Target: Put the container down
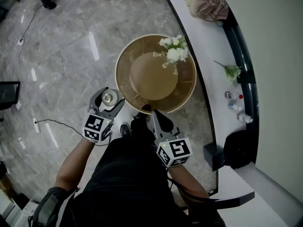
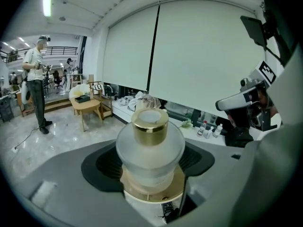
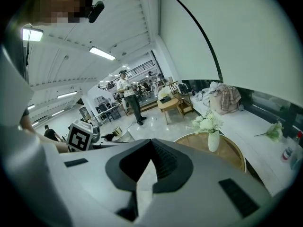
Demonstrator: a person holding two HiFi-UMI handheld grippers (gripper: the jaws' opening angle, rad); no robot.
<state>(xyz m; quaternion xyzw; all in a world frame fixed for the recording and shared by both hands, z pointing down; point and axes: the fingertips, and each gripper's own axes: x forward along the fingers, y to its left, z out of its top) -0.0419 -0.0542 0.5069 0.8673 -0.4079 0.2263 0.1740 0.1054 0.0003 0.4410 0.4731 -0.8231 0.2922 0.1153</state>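
Observation:
My left gripper (image 1: 109, 95) is shut on the container (image 1: 109, 98), a frosted glass jar with a gold cap. In the left gripper view the container (image 2: 150, 148) stands upright between the dark pads, which press its sides. It hangs above the marble floor, just left of the round tan table (image 1: 124, 56). My right gripper (image 1: 156, 114) is shut and holds nothing, and it sits at the table's near edge. The right gripper view shows its pads (image 3: 166, 161) meeting in a point.
A white vase of flowers (image 1: 174, 56) stands on the table's far right side. A white curved counter (image 1: 208, 51) along the window carries small bottles (image 1: 234, 96), a green sprig (image 1: 231, 71) and a bag (image 1: 208, 4). A cable (image 1: 52, 123) lies on the floor at left.

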